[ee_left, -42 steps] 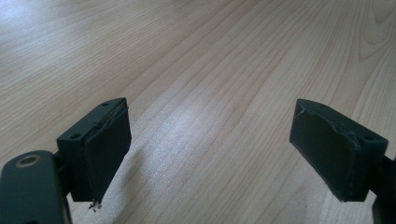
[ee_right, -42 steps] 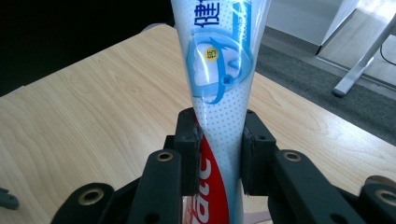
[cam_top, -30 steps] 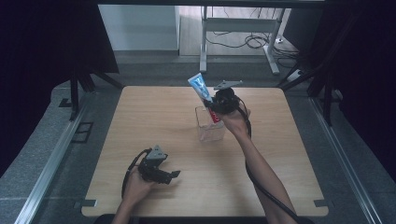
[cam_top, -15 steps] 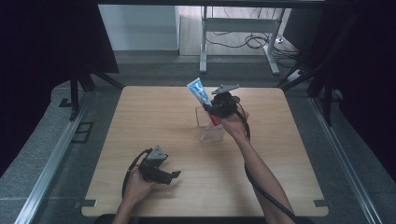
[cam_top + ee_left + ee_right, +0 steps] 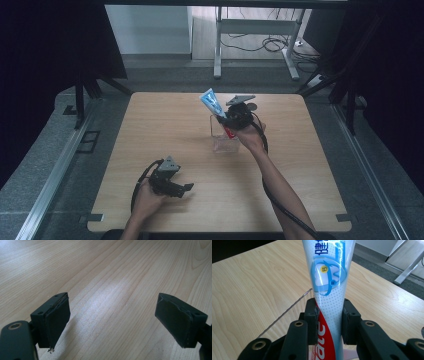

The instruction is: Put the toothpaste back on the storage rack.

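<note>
While the wooden table (image 5: 300, 165) sits under both tongs, the clear box (image 5: 222, 140) stands just below the right gripper (image 5: 229, 120) — jaws clamped on the toothpaste tube (image 5: 329, 277), which rises tilted from between the pads, lower end in the box. Left gripper (image 5: 112, 322) rests near the table's front edge, well apart from the tube — jaws wide, nothing between.
</note>
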A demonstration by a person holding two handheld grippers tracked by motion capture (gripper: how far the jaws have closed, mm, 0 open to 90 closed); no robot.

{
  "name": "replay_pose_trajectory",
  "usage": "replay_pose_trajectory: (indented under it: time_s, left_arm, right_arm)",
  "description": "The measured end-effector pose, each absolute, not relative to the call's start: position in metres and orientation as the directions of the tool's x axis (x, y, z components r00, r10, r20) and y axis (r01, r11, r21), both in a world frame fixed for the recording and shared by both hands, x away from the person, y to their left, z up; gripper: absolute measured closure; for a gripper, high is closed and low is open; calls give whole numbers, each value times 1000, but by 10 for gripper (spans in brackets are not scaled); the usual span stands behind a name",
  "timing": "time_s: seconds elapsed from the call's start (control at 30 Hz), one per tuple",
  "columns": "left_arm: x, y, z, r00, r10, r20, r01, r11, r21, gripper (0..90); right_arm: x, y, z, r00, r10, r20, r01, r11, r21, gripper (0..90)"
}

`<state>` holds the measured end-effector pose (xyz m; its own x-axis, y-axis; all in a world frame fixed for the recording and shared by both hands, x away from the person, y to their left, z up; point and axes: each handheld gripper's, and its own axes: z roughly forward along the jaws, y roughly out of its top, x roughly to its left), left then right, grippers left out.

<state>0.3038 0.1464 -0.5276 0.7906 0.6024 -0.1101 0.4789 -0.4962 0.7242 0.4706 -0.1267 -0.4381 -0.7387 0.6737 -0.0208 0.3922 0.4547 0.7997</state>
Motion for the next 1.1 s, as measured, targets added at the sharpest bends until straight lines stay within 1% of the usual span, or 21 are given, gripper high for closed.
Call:
replay_pose_trajectory:
  time_s: [0.63, 1.1]
  left_arm:
    - [304, 144, -528, 793, 600, -107, 479, -504, 719, 130]
    - [304, 142, -530, 797, 595, -103, 478, -517, 710, 130]
  right_arm:
    - [466, -128, -450, -758, 653, -7, 415, 490, 767, 672]
    - [460, -130, -454, -778, 628, -6, 414, 520, 747, 569]
